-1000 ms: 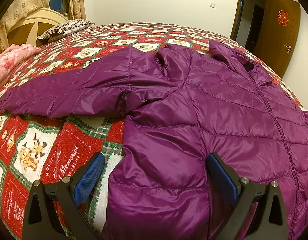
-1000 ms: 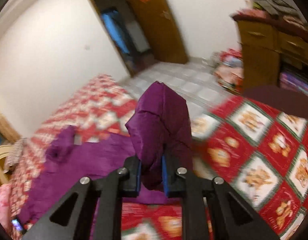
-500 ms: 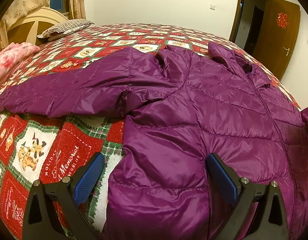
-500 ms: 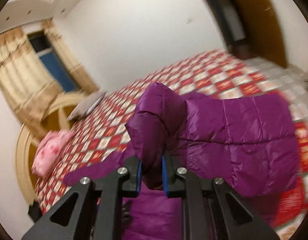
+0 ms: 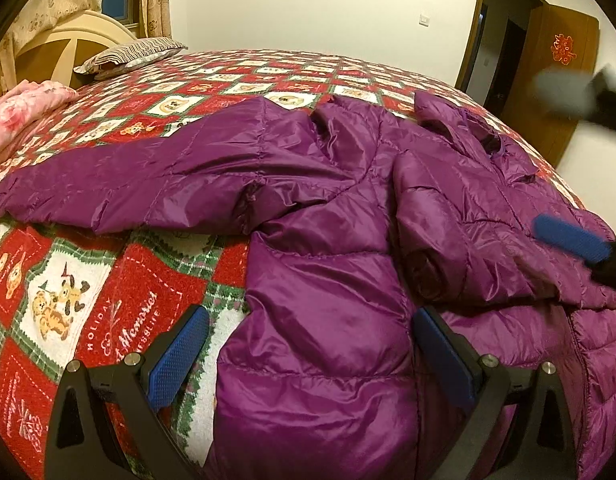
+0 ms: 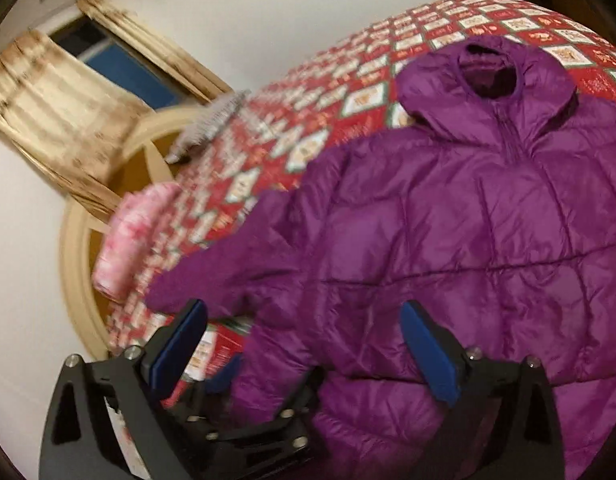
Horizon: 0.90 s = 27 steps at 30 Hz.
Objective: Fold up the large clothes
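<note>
A purple puffer jacket [image 5: 340, 216] lies front up on the bed, hood [image 6: 488, 64] toward the far side. Its left sleeve [image 5: 119, 184] stretches out flat to the left. Its right sleeve [image 5: 436, 216] lies folded across the chest. My left gripper [image 5: 308, 356] is open, its jaws astride the jacket's lower left hem. My right gripper [image 6: 303, 352] is open and empty above the jacket; it also shows at the right edge of the left wrist view [image 5: 572, 240]. The left gripper's frame shows below it in the right wrist view [image 6: 243, 432].
The bed carries a red, green and white patchwork quilt [image 5: 87, 280]. A pink blanket [image 5: 19, 108] and a striped pillow [image 5: 131, 54] lie by the wooden headboard [image 5: 63, 46]. A curtained window [image 6: 67, 92] is behind it. An open wooden door [image 5: 548, 80] stands at the right.
My right gripper carried the right sleeve over the jacket's chest, opened and let it go. The sleeve now lies folded across the front. My left gripper stayed in place.
</note>
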Motion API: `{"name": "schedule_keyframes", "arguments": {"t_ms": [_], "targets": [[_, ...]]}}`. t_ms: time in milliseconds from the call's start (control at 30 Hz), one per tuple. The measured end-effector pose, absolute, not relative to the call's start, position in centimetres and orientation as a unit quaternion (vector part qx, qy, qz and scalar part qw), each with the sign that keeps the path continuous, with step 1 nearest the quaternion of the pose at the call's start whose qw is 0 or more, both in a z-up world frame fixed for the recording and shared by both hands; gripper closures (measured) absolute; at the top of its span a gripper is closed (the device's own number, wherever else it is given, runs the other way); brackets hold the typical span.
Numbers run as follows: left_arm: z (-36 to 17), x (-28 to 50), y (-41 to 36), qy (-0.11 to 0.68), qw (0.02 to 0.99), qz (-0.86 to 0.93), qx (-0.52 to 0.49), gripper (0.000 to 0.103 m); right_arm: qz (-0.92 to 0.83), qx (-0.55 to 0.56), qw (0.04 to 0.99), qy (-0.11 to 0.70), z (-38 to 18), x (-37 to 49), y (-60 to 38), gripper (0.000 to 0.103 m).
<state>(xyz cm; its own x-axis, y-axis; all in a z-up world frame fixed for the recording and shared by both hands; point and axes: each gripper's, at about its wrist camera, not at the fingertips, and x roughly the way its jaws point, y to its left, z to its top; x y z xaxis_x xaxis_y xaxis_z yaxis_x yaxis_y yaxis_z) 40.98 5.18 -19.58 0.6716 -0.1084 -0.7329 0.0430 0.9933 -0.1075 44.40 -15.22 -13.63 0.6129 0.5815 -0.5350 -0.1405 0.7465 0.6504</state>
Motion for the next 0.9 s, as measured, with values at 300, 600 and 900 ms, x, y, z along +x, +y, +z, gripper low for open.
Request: {"name": "schedule_keyframes", "arguments": {"t_ms": [300,600,900], "targets": [[-18.8,41.1,4.4,0.423,0.905,-0.028,-0.003,0.001,-0.009,0.169,0.928,0.332,-8.9,37.7,-26.9,0.054],[-11.9,43.1,-1.1,0.344,0.936,-0.001,0.071,0.001,-0.112,0.189,0.885,0.411,-15.3,37.0,-35.9,0.062],[-18.6,47.0,-0.7,0.419,0.906,0.056,0.018,0.001,-0.120,0.148,0.899,0.394,-16.9,34.8,-35.0,0.050]]}}
